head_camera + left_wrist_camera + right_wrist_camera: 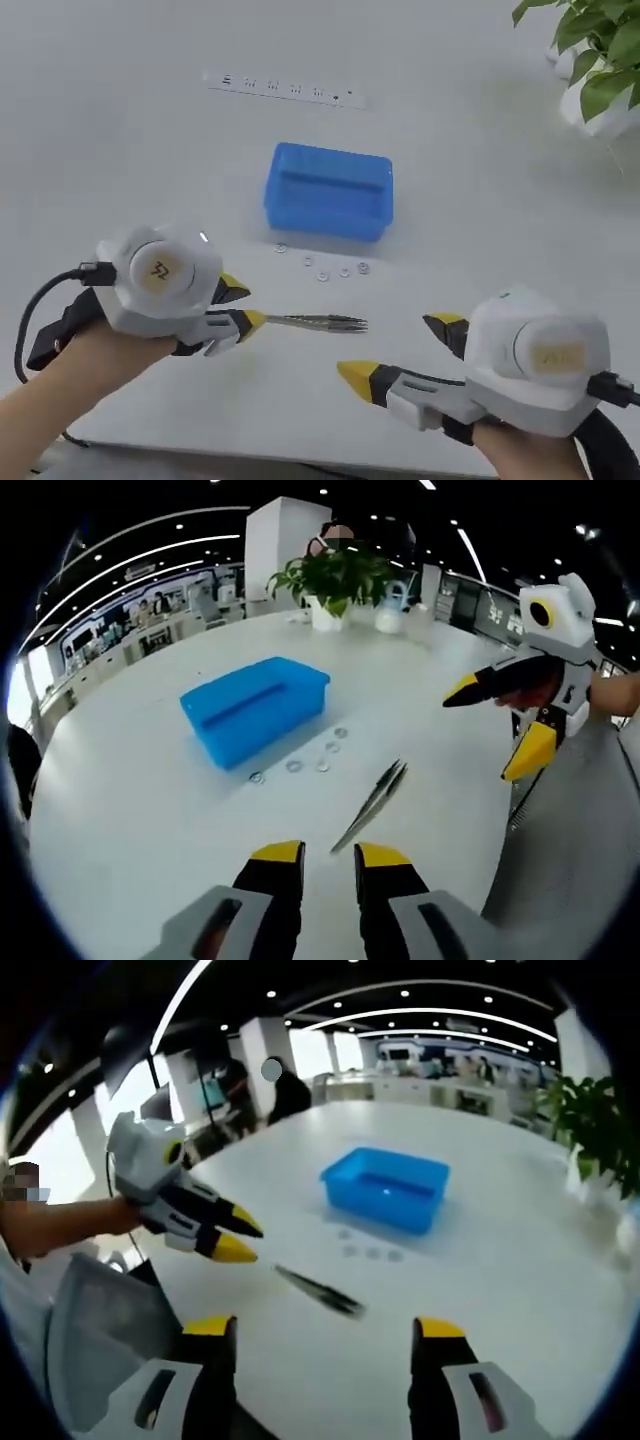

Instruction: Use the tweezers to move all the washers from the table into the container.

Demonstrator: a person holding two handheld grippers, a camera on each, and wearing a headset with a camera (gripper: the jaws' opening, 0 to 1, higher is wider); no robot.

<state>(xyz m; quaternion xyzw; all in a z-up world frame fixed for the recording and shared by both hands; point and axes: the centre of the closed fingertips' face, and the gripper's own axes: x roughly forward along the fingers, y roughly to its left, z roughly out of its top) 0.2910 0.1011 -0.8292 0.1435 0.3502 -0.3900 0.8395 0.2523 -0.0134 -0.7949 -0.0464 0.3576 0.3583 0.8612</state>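
Observation:
Slim metal tweezers (pixel 318 322) lie flat on the white table, pointing right. My left gripper (pixel 240 304) hovers just left of their handle end, jaws slightly open and holding nothing. In the left gripper view the tweezers (pixel 372 802) lie ahead of my left gripper (pixel 328 855). My right gripper (pixel 400 347) is wide open just right of the tweezers, near the front edge. In the right gripper view the tweezers (pixel 320 1292) lie ahead of my right gripper (pixel 325 1328). Several small washers (pixel 323 275) lie scattered in front of the blue container (pixel 325 220).
A white power strip (pixel 285 90) lies at the back of the table. A potted plant (pixel 590 50) stands at the far right corner. A black cable (pixel 30 325) trails from the left gripper off the near edge.

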